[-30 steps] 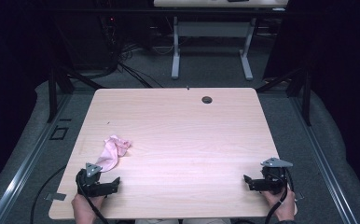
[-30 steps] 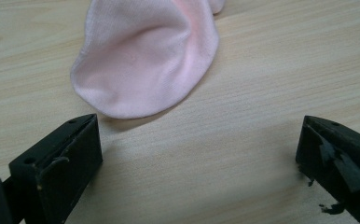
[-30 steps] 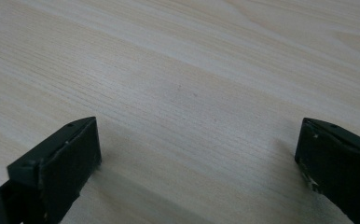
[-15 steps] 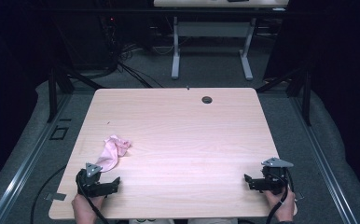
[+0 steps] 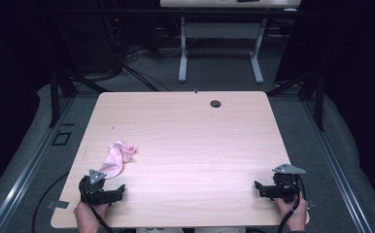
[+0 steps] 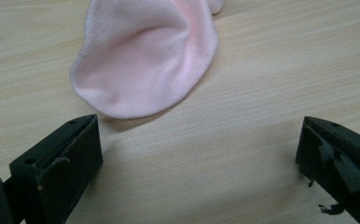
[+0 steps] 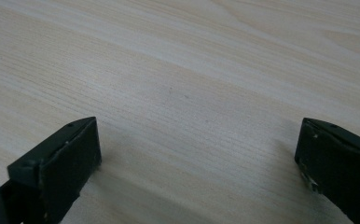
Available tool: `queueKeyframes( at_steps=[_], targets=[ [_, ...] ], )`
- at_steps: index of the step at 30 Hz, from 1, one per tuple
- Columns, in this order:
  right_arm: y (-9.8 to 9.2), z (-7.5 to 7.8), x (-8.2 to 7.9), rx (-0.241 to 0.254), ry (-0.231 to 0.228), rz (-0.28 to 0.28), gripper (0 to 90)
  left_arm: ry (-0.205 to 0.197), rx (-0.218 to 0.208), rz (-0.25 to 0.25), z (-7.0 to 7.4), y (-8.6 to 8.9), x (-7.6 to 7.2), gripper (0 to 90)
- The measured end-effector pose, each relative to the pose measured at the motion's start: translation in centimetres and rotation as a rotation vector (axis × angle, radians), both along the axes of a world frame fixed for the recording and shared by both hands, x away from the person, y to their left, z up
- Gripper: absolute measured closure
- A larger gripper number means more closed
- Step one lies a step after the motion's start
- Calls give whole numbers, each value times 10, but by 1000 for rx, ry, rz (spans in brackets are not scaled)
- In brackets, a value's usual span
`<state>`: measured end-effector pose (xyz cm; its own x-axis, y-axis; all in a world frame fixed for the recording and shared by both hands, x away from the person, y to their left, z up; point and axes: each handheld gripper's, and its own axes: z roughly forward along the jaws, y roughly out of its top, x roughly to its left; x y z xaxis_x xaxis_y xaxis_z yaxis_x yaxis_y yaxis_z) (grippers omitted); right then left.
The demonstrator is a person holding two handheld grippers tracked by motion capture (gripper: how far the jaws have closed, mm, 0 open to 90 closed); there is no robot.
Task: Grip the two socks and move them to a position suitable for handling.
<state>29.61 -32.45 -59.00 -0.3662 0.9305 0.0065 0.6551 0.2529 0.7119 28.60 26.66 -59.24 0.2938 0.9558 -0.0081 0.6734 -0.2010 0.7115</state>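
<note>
On the pale wood bench point(image 5: 185, 141), the pink sock point(image 5: 119, 156) lies crumpled near the left edge just beyond my left hand-held gripper point(image 5: 111, 192), which gapes wide and empty like the right hand-held gripper point(image 5: 262, 189), so I should ease forward low and pinch its rounded toe squarely.

1. The left gripper point(image 5: 109, 190) sits low at the table's near left corner, held from behind by the left hand point(image 5: 86, 217), its jaws spread wide (nothing between them).
2. The right gripper point(image 5: 264, 189) sits at the near right corner, held by the right hand point(image 5: 295, 215), jaws equally wide apart, pointing leftward along the near edge.
</note>
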Motion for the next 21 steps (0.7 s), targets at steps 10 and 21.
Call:
queueKeyframes(
  at_steps=[10, 21],
  targets=[
    [0, 0, 0, 0, 1, 1, 0, -88, -60, 9, 31, 6, 9, 2],
    [0, 0, 0, 0, 1, 1, 0, -27, -44, -2, 47, -2, 65, 28]
  ],
)
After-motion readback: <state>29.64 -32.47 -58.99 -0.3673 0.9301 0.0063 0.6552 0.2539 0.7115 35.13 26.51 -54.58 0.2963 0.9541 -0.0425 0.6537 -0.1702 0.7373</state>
